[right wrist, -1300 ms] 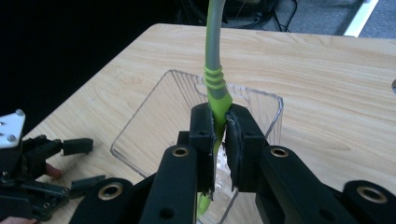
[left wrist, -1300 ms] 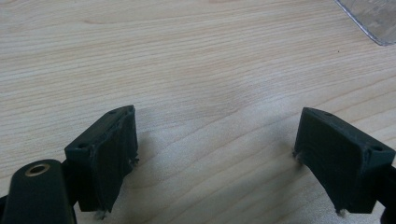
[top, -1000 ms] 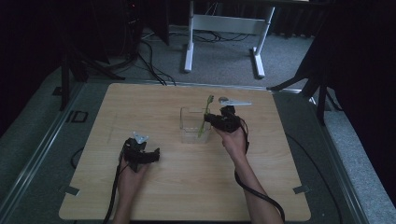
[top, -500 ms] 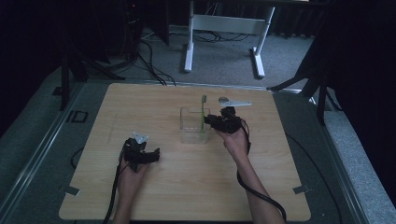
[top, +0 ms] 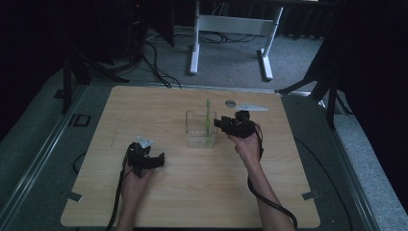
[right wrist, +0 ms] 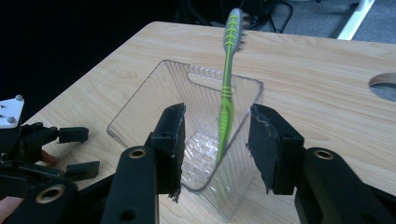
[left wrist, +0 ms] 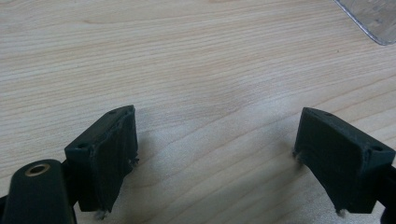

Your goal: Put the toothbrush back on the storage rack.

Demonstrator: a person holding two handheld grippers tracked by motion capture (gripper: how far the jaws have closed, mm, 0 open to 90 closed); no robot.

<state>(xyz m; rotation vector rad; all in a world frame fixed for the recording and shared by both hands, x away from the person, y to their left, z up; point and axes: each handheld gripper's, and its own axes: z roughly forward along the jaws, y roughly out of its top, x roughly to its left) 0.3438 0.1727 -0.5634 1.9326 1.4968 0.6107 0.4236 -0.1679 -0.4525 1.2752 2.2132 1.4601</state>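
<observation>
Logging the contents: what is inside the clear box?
A green toothbrush stands inside the clear box, leaning against its wall, with its top end above the rim. Nothing else shows on the ribbed bottom, though the right gripper covers the near part.

Left tool (left wrist: 215, 158) spread wide, over wooden table (left wrist: 196, 70)
</observation>
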